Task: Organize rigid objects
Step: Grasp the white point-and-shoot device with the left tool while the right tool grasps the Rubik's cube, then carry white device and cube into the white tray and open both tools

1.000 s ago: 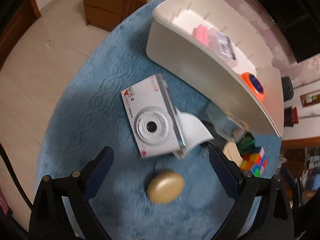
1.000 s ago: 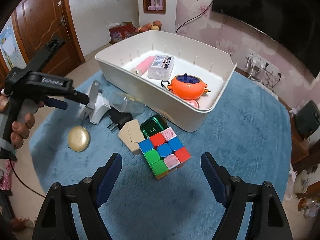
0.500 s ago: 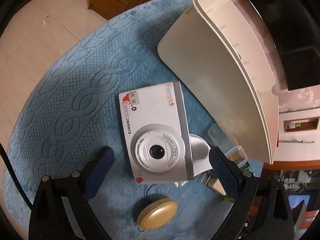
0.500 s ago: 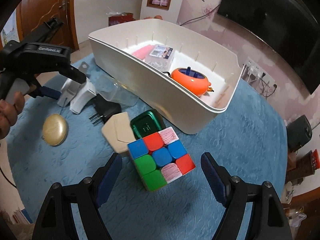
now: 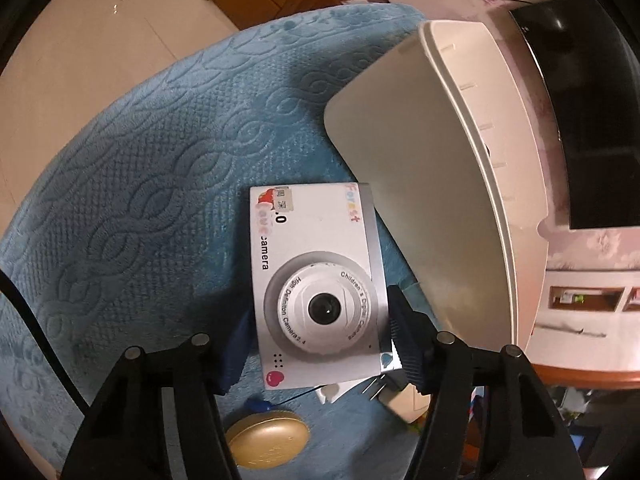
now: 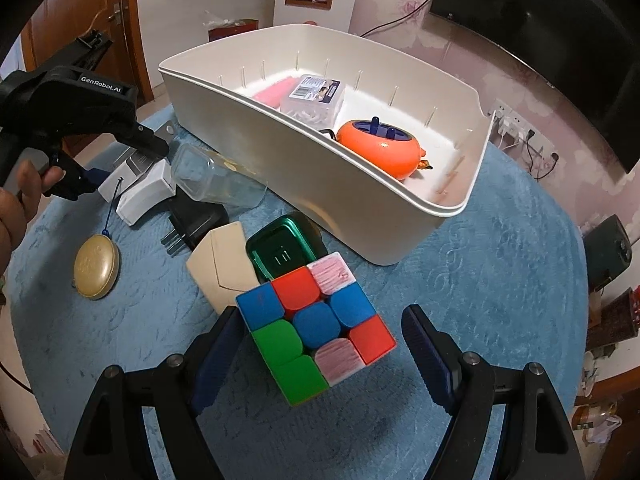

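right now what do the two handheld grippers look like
Both the left gripper and the right gripper have black angular frames with silver bolts and ribbed dark blue fingers. The left one's black body reads GenRobot.AI in white, and a black cable trails beside it.

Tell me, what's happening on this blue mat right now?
A person is tidying objects into the white bin with two handheld grippers. The left gripper has just been closing around the toy camera, its pads at the camera's sides. The right gripper is open, straddling the cube without touching it. Nothing is lifted yet.
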